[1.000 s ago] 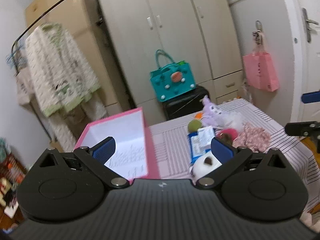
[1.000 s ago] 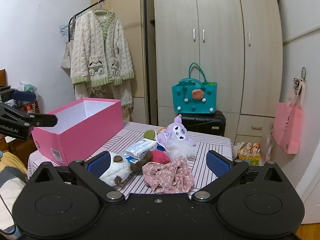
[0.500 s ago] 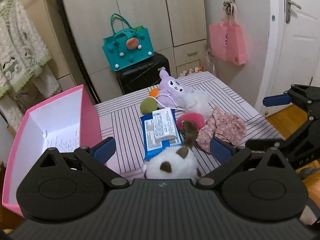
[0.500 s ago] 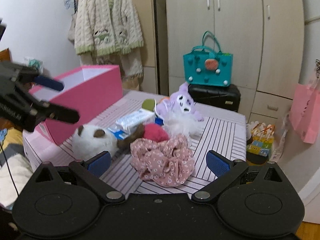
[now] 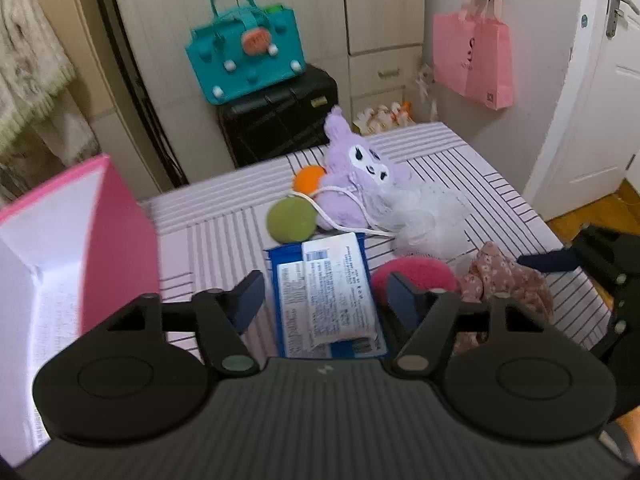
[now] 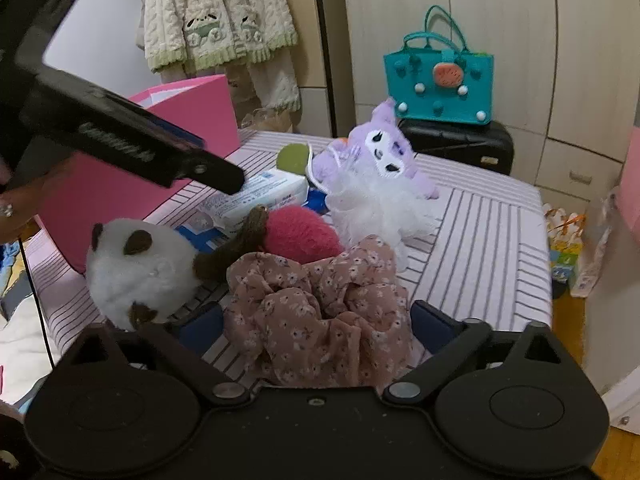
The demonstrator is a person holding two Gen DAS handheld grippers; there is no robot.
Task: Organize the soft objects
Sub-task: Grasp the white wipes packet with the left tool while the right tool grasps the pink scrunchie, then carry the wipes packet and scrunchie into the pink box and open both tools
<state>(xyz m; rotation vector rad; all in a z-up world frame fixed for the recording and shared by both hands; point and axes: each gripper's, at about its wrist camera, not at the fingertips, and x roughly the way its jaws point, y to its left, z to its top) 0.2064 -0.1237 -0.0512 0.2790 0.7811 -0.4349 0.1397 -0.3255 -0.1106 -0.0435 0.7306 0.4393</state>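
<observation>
Since half a second ago I have brought both tools down and forward over the pile: the left tool point(image 5: 326, 300) now straddles the white wipes pack point(image 5: 328, 292), and the right tool point(image 6: 316, 320) has closed in around the floral scrunchie point(image 6: 320, 320). My left tool's jaws stand narrowed but apart, one on each side of the pack, and I cannot tell whether they touch it. My right tool's jaws sit on either side of the scrunchie, still spread; contact is unclear.

The wipes pack lies on a blue pack point(image 5: 280, 320), and its printed label is too blurred to read. Just beside the scrunchie are the pink plush point(image 6: 300, 232) and the white panda plush point(image 6: 140, 272). Beyond them the purple rabbit plush point(image 6: 384, 156) leans on a white mesh puff point(image 6: 376, 212), with a green ball point(image 5: 292, 218) and an orange ball point(image 5: 308, 178) near it. All rest on the striped surface point(image 6: 488, 232). The pink box point(image 5: 116, 232) stands open at the left. Behind, a teal bag point(image 6: 438, 80) sits on a black case point(image 5: 280, 116), and a pink tote point(image 5: 476, 60) hangs by the door.
</observation>
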